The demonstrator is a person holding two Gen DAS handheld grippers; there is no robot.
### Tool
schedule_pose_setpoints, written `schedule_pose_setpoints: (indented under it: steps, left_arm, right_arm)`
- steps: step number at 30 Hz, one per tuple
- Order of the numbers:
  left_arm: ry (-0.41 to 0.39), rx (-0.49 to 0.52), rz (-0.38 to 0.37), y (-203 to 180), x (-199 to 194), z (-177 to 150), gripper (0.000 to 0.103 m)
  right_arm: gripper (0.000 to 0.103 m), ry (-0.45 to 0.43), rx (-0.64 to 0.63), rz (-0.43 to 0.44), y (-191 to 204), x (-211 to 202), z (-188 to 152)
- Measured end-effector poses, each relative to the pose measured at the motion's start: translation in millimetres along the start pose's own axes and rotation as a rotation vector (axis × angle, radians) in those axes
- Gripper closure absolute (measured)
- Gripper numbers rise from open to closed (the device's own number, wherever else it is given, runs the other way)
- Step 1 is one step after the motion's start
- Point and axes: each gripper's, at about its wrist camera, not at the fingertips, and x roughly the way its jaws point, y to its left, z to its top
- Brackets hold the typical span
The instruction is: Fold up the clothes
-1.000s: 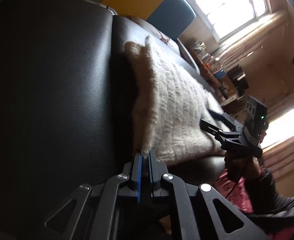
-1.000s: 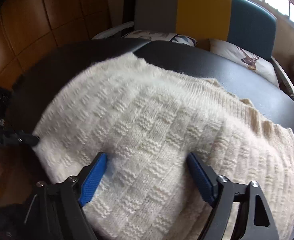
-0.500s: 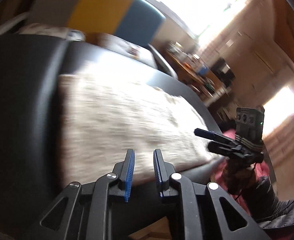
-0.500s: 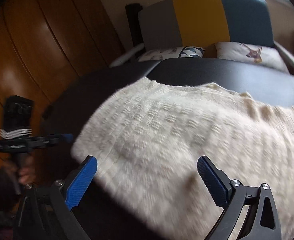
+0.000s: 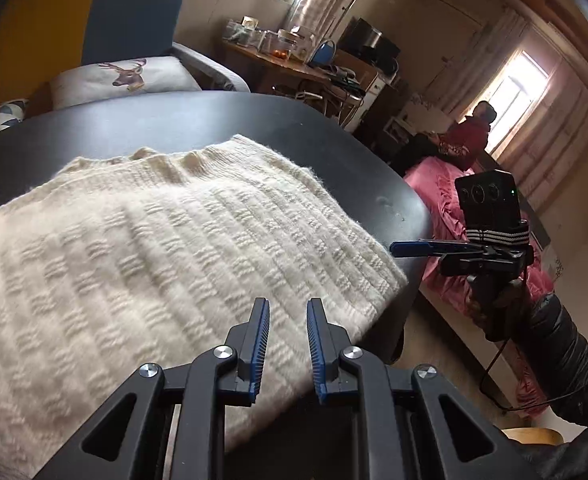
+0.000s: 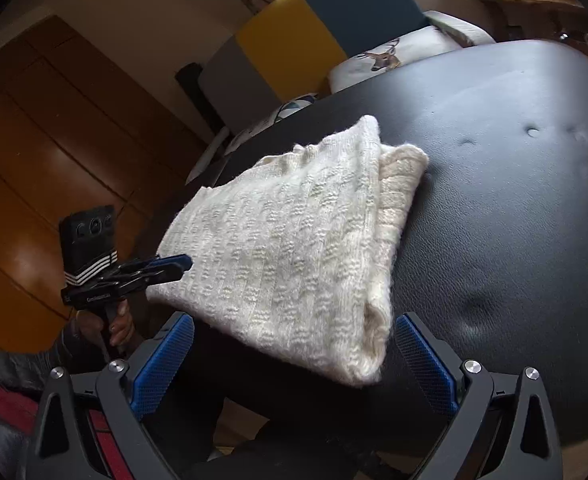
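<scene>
The left gripper (image 5: 287, 322) has its jaws parted by a narrow gap with nothing between them; its tips hang over the near edge of the sweater (image 5: 142, 248), and whether they touch the knit I cannot tell. The right gripper (image 6: 294, 344) is spread wide and empty, the sweater's near corner lying just ahead between its fingers.

The sweater lies ahead of both grippers on the black table (image 6: 513, 200), doubled over, with a second layer showing along its right-hand edge in the right wrist view.

It is a thick, fluffy cream knit: likely soft, limp and light, stretching and sagging where lifted. The best hold is probably a corner or the doubled edge, pinching every layer together.
</scene>
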Motion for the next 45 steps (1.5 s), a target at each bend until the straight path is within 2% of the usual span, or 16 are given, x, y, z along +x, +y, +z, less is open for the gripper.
schedule_pose_setpoints:
  steps: [4,11,13,15,19,20,21,23,29,32,34,37,39,43,44,45]
  left_arm:
    - [0.029,0.013,0.036,2,13,4,0.086]
    - [0.084,0.003,0.033,10,26,-5,0.084]
    - [0.1,-0.001,0.031,12,30,-7,0.084]
    - [0.116,-0.004,0.03,14,34,-10,0.084]
    - [0.148,-0.01,0.027,18,41,-14,0.086]
    - [0.149,-0.019,0.026,19,41,-15,0.086]
    - [0.149,-0.03,0.026,19,40,-15,0.086]
    - [0.147,-0.032,0.024,15,37,-13,0.086]
    - [0.084,0.027,-0.017,1,16,-5,0.084]
    - [0.054,0.028,-0.015,1,10,-4,0.084]
    - [0.04,0.016,-0.006,5,8,-5,0.084]
    - [0.019,-0.002,0.008,10,6,-5,0.084]
    - [0.004,-0.014,0.02,15,3,-8,0.083]
    - [-0.01,-0.011,0.085,25,3,-12,0.083]
    - [0.022,-0.023,0.092,27,7,-15,0.084]
    - [0.019,-0.055,0.072,31,8,-19,0.084]
  right_arm:
    - [0.001,0.035,-0.008,0.076,-11,15,7]
    - [0.0,0.121,-0.047,0.228,-11,28,19]
    - [0.0,0.189,-0.053,0.239,-11,38,22]
    - [0.0,0.273,-0.026,0.329,-12,49,25]
    - [0.0,0.52,-0.123,0.446,15,64,14]
    - [0.0,0.595,-0.177,0.393,20,69,6]
    - [0.0,0.675,-0.219,0.284,20,76,-4]
    - [0.001,0.655,-0.216,0.283,17,70,-5]
    - [0.001,0.568,-0.178,0.184,15,57,-7]
    - [0.001,0.455,-0.164,0.098,14,37,4]
    - [0.001,0.317,-0.163,0.008,14,26,20]
    - [0.001,0.151,-0.224,-0.106,23,28,40]
    - [0.003,0.101,-0.26,-0.174,28,44,50]
    - [0.04,0.124,-0.286,-0.383,16,93,69]
    - [0.061,0.142,-0.314,-0.442,12,103,69]
    - [0.063,0.158,-0.344,-0.501,8,113,70]
